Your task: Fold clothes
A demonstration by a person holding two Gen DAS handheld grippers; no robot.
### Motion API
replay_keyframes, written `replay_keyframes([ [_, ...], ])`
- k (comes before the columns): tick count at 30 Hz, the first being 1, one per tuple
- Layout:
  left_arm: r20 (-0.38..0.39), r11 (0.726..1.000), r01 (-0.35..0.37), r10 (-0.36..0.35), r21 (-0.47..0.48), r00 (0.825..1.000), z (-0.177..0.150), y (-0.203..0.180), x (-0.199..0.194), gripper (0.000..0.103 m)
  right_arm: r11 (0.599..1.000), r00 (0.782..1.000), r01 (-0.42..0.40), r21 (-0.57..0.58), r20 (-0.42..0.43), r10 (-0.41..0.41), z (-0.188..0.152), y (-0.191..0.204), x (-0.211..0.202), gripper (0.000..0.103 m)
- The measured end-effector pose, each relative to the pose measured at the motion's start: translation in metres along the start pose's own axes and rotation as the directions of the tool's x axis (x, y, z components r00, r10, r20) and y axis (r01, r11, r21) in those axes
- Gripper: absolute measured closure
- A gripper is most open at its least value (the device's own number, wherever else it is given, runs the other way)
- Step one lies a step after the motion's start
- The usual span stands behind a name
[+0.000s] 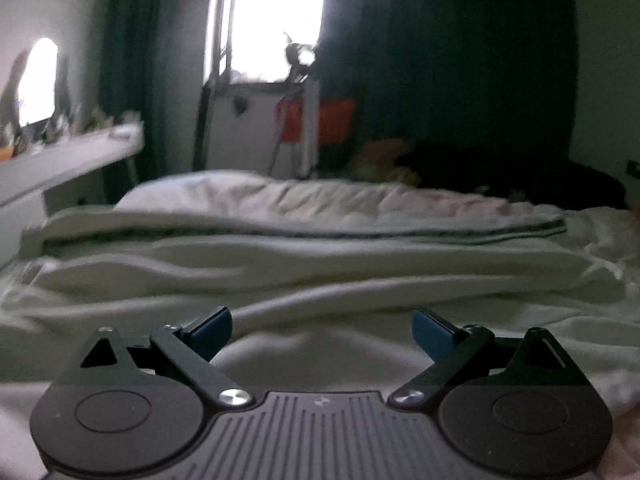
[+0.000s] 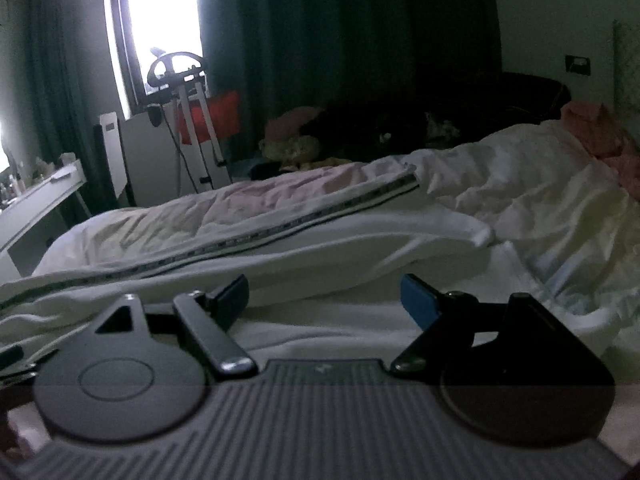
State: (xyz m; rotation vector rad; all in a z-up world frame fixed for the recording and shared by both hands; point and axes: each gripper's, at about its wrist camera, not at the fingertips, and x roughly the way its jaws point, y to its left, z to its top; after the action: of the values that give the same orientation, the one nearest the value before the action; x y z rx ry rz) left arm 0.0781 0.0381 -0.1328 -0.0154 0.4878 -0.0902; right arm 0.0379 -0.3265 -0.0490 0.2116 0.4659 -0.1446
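left gripper [image 1: 322, 330] spread, nothing held | right gripper [image 2: 324, 300] spread, nothing held | white garment [image 2: 280, 240] stretched along bed [image 2: 540, 200] near edge, striped trim up | risk: pale on pale, pinch could catch sheet; dim light hides layers

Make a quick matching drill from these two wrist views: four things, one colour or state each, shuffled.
Things:
1. left gripper
2. white garment
3. curtain
4. cloth behind the exercise bike

Descriptions:
A. red
B. dark green, hanging beside the window
C. open, nothing between the fingers
D. spread across the bed, dark stripe along one edge

Pairs: 1-C, 2-D, 3-B, 4-A

The right gripper is open too.
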Motion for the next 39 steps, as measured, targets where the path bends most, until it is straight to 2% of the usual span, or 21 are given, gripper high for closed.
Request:
replay_keyframes([
  [3,-0.081,0.997,-0.044,0.040,-0.055,0.996,0.002,0.020,-0.005,0.005,1.000,1.000,0.000,-0.014,-0.013,0.000,-0.003,0.003,0.002,0.019],
  [6,-0.188,0.983,-0.085,0.054,-0.164,0.981,0.005,0.047,-0.005,0.005,1.000,1.000,0.000,-0.004,-0.029,0.000,-0.006,0.002,0.004,0.019],
  [8,-0.263,0.964,-0.122,0.058,-0.238,0.963,0.003,0.067,-0.006,0.005,1.000,0.999,0.023,0.008,-0.036,-0.023,-0.007,-0.002,0.005,0.019],
  [13,-0.423,0.901,-0.232,0.060,-0.367,0.904,-0.002,0.110,-0.009,0.006,0.993,0.993,0.097,0.069,-0.069,-0.093,-0.007,-0.022,0.014,0.019],
  [16,-0.467,0.850,-0.288,0.057,-0.440,0.883,-0.004,0.133,-0.015,0.006,0.986,0.989,0.125,0.111,-0.096,-0.114,-0.007,-0.034,0.019,0.019],
  [19,-0.509,0.791,-0.344,0.049,-0.506,0.860,-0.006,0.156,-0.020,0.006,0.980,0.990,0.117,0.159,-0.102,-0.102,-0.008,-0.042,0.019,0.019],
  [26,-0.598,0.621,-0.474,0.011,-0.624,0.801,-0.010,0.209,-0.033,0.006,0.973,0.992,0.091,0.214,-0.109,-0.069,-0.008,-0.048,0.017,0.019],
  [27,-0.604,0.600,-0.485,0.005,-0.636,0.797,-0.012,0.215,-0.034,0.006,0.972,0.991,0.093,0.216,-0.112,-0.070,-0.007,-0.048,0.017,0.019],
  [30,-0.578,0.596,-0.466,0.003,-0.654,0.816,-0.015,0.220,-0.033,0.006,0.969,0.990,0.097,0.227,-0.123,-0.070,-0.008,-0.049,0.018,0.019],
  [33,-0.478,0.625,-0.361,-0.022,-0.692,0.878,-0.007,0.220,-0.044,0.008,0.963,0.989,0.098,0.251,-0.133,-0.067,-0.008,-0.053,0.019,0.019],
  [36,-0.340,0.653,-0.241,-0.028,-0.718,0.940,0.004,0.222,-0.061,0.008,0.955,0.988,0.103,0.278,-0.139,-0.066,-0.008,-0.059,0.021,0.019],
  [38,-0.266,0.644,-0.178,-0.041,-0.744,0.963,0.006,0.227,-0.070,0.008,0.949,0.987,0.111,0.294,-0.145,-0.070,-0.009,-0.064,0.023,0.019],
  [39,-0.248,0.631,-0.166,-0.043,-0.758,0.968,0.005,0.231,-0.071,0.008,0.945,0.986,0.115,0.306,-0.149,-0.072,-0.009,-0.067,0.024,0.019],
])
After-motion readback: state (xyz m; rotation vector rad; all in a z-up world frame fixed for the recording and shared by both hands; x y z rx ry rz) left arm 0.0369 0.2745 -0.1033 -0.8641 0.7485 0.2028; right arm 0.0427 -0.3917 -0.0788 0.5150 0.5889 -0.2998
